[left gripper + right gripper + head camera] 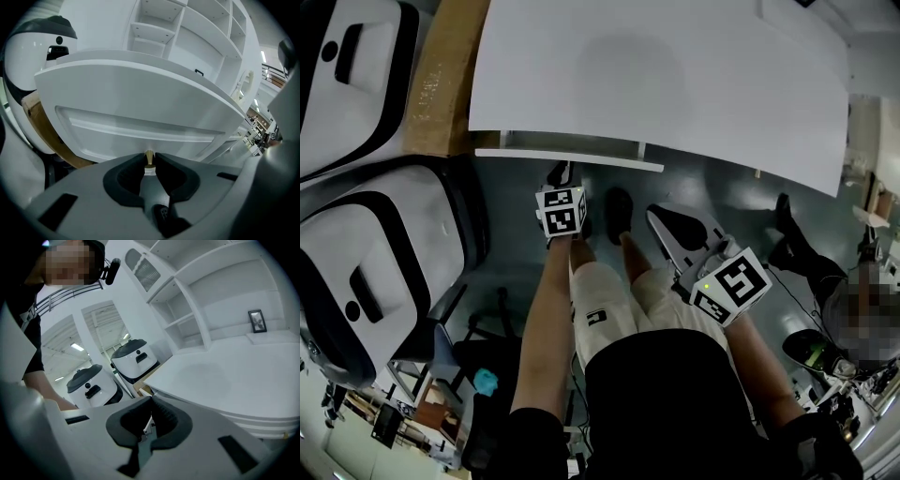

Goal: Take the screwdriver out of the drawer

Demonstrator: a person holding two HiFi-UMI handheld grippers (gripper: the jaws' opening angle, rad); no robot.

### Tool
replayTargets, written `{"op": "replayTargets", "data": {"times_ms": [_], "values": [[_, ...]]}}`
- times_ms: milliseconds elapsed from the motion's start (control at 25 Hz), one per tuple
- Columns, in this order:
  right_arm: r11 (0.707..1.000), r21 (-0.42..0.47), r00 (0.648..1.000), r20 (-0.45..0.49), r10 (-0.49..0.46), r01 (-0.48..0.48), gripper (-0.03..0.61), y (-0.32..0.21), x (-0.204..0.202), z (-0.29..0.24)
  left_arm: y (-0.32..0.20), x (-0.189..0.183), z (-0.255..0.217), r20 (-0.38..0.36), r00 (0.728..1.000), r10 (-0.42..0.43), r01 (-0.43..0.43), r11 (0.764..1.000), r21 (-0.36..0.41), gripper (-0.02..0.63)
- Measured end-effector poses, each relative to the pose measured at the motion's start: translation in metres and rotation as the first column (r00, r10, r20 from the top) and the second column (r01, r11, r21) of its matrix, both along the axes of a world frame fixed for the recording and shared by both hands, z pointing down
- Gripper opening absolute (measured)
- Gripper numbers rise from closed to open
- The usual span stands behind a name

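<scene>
- Left gripper: clenched on a small brass knob. The pads close on both its sides.
- The knob sits at the lower edge of the white drawer front, which fills the left gripper view.
- Right gripper: jaws closed tip to tip with nothing between them. It is held off to the right, well apart from the drawer and pointing over the table.
- Head view: the left gripper is at the drawer, a white strip just under the table's near edge. The right gripper is lower and to the right, over the person's legs.
- Screwdriver: not visible in any view. No view shows the drawer's inside, so I can't place it relative to either gripper.
- Surface: plain white tabletop.
- Room: grey floor, two white rounded machines at left and a brown board beside the table. White shelves stand behind, and a small framed picture is on the far part of the top.
</scene>
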State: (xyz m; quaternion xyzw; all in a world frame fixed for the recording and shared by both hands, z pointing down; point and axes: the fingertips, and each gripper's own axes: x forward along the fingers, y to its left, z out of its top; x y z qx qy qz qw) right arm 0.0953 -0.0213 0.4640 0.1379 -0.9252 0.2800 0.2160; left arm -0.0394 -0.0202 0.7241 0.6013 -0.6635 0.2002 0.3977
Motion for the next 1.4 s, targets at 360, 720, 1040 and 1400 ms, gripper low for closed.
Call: {"op": "replayTargets", "data": {"times_ms": [360,720,1040,1400], "values": [[1.000,0.008,1.000,-0.003,-0.028,0.028,0.018,0.008,-0.007,-0.004,0.031,0.008,0.000,-0.005,1.000,0.015,-0.015,1.000,-0.018,0.083],[0.998,0.007,0.998,-0.003,-0.056,0.056,0.018,0.026,-0.011,-0.006,0.064,0.016,-0.002,-0.045,0.999,0.010,-0.011,1.000,-0.012,0.082],[0.996,0.011,0.996,-0.002,-0.085,0.085,0.018,0.045,-0.013,-0.008,0.103,0.026,-0.003,-0.043,0.999,0.015,-0.015,1.000,-0.008,0.083],[0.994,0.021,0.995,-0.002,-0.105,0.105,0.018,0.055,-0.013,-0.012,0.128,0.034,-0.005,-0.054,0.999,0.005,-0.005,1.000,-0.010,0.083]]}}
